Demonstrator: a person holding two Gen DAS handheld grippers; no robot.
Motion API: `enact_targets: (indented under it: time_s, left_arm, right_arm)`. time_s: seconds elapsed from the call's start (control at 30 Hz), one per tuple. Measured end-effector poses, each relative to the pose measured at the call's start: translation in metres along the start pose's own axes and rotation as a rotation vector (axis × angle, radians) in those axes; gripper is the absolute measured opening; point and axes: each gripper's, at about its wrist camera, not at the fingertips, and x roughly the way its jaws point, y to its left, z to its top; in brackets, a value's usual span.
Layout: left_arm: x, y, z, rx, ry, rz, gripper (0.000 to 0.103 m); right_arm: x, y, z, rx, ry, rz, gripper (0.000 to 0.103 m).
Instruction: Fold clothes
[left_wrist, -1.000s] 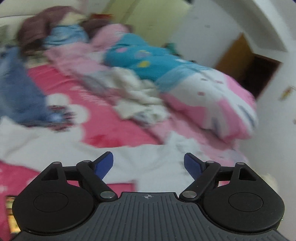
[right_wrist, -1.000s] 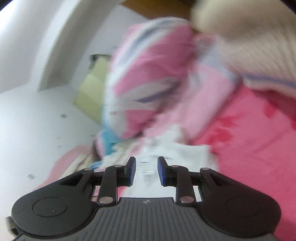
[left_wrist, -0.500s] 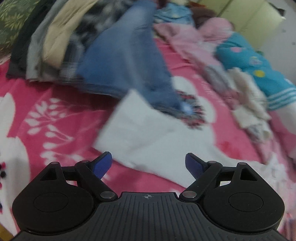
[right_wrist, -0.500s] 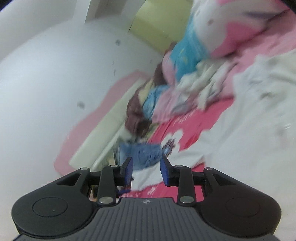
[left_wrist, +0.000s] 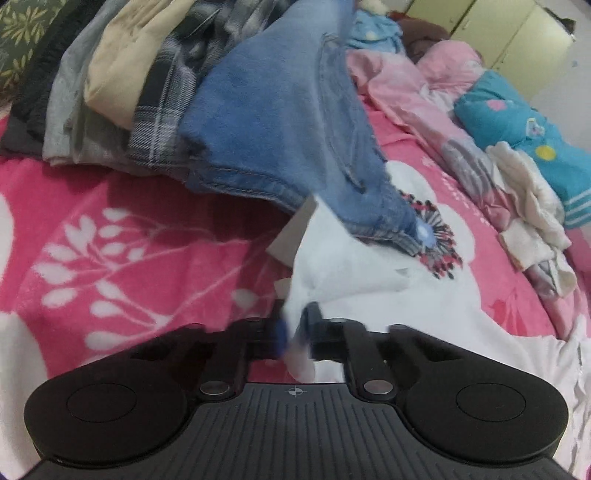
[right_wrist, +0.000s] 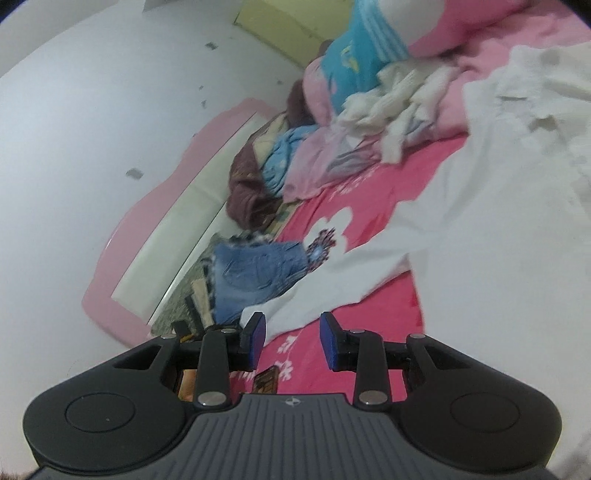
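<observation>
Running away from the left gripper (left_wrist: 293, 334), clenched on its sleeve end, the white shirt (left_wrist: 388, 306) is stretched toward the bed's far-right; right gripper (right_wrist: 291, 338) released, empty.

Free: bare pink blanket (left_wrist: 122, 236) left of the white garment (left_wrist: 354, 280) | Blocked ahead: folded pile (left_wrist: 147, 92) with jeans (left_wrist: 288, 122) overlapping the garment | Blocked right: heaped bedding (left_wrist: 517, 122), crumpled cloths (left_wrist: 528, 218)

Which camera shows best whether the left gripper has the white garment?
The left wrist view: the left gripper is shut on the white garment. The right wrist view shows the white garment spread over the bed, not that grip.
</observation>
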Motion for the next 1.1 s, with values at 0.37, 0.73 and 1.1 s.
enact_targets:
  time_s: [0.37, 0.73, 1.1]
  left_arm:
    - [-0.109, -0.128, -0.012, 0.217, -0.164, -0.325, 0.003]
    - [-0.177, -0.371, -0.116, 0.517, -0.091, -0.815, 0.003]
    - [-0.096, -0.505, -0.302, 0.701, 0.321, -0.959, 0.005]
  right_arm:
    - [-0.083, -0.024, 0.001, 0.036, -0.190, -0.045, 0.035]
    - [-0.202, -0.080, -0.024, 0.138, -0.421, -0.085, 0.035]
    - [-0.286, -0.152, -0.065, 0.284, -0.555, -0.214, 0.035]
